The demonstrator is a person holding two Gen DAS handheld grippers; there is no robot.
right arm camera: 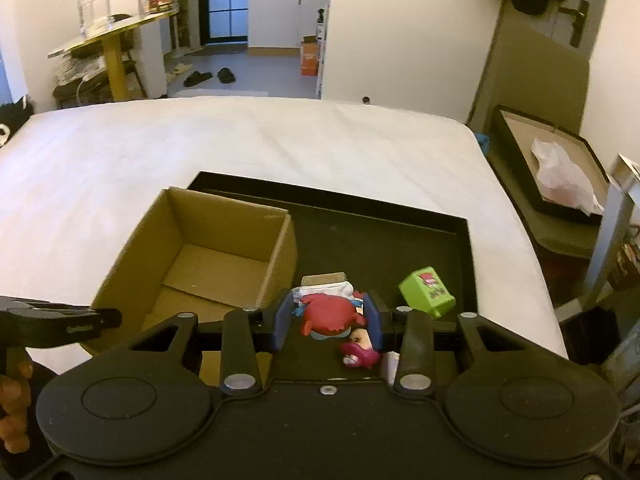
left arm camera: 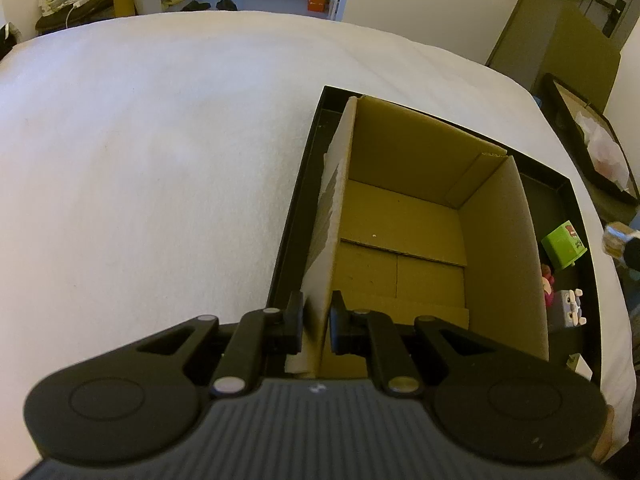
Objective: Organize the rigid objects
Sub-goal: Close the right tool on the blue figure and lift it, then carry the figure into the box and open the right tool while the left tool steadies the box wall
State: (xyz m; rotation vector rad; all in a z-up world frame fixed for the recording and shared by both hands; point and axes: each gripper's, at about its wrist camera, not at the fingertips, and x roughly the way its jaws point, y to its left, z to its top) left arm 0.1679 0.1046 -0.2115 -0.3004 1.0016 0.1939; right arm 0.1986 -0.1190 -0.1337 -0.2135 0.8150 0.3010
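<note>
An open cardboard box stands in a shallow black tray on a white bed. My left gripper is shut on the box's near left wall. In the right wrist view the box sits at the tray's left. My right gripper is shut on a red round toy figure, held above the tray beside the box. A green toy cube, a pink toy and a white-grey block lie in the tray. The green cube also shows in the left wrist view.
The white bed spreads left and beyond the tray. A second black tray with a plastic bag leans off the bed's right side. A small grey block toy lies in the tray. A yellow table stands far left.
</note>
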